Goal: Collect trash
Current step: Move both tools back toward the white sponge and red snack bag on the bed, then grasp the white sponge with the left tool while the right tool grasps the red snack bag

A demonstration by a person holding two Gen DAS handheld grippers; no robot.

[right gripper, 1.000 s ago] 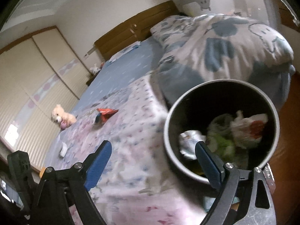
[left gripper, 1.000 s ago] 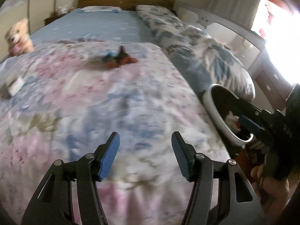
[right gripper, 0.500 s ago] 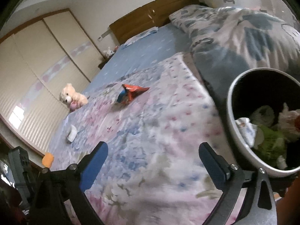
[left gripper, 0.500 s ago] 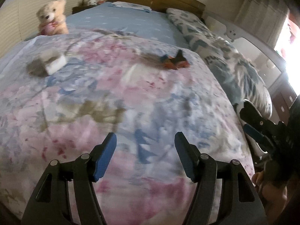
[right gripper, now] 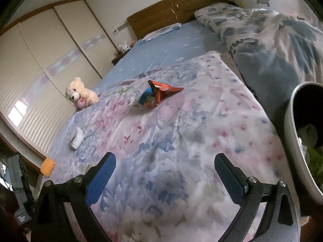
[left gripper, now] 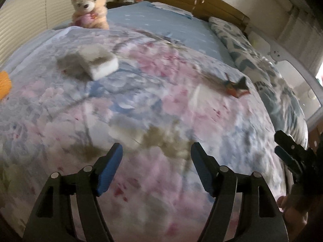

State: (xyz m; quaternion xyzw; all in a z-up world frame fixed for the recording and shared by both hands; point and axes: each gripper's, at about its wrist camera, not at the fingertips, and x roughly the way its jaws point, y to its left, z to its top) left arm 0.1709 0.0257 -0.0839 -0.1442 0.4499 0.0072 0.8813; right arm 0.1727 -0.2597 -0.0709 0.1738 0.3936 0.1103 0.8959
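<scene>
Left gripper (left gripper: 156,164) jaws spread wide, empty. Right gripper (right gripper: 164,174) likewise spread, empty, level.

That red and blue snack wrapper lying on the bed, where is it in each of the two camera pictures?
Left wrist view: the snack wrapper lies right of centre on the floral quilt, blurred.
Right wrist view: the snack wrapper lies near the middle, above centre, on the same quilt.
Shared landmark: the teddy bear, at the quilt's far left in both.
</scene>
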